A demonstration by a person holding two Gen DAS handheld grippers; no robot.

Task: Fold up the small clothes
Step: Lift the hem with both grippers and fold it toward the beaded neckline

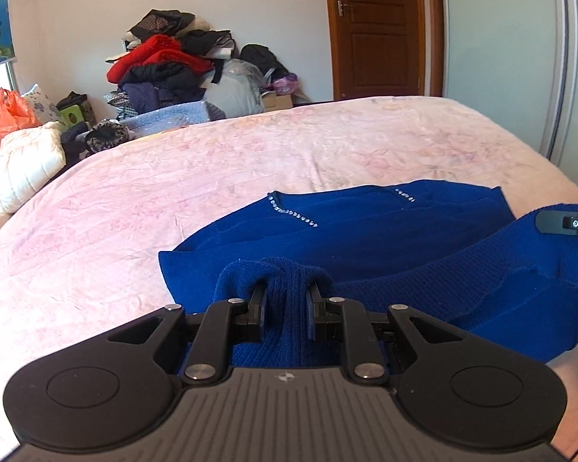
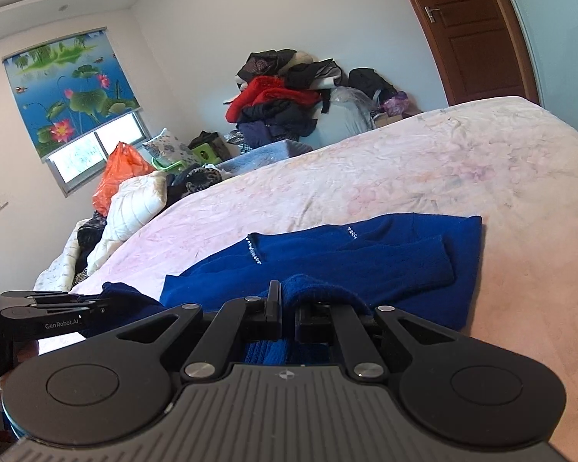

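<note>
A royal-blue knit sweater [image 1: 366, 227] with a rhinestone neckline lies on the pink bed, also in the right wrist view [image 2: 366, 265]. My left gripper [image 1: 287, 292] is shut on the sweater's bottom hem at its left corner and holds it lifted over the body. My right gripper [image 2: 289, 300] is shut on the hem at its right corner, also lifted. The right gripper's fingers [image 1: 558, 223] show at the right edge of the left wrist view, the left gripper [image 2: 96, 304] at the left edge of the right wrist view.
The pink floral bedspread [image 1: 250, 161] stretches far and left of the sweater. A white quilted duvet [image 1: 23, 161] and orange bag [image 1: 4, 115] lie at the bed's far left. A pile of clothes [image 1: 165, 69] stands against the wall, a wooden door [image 1: 381, 27] beyond.
</note>
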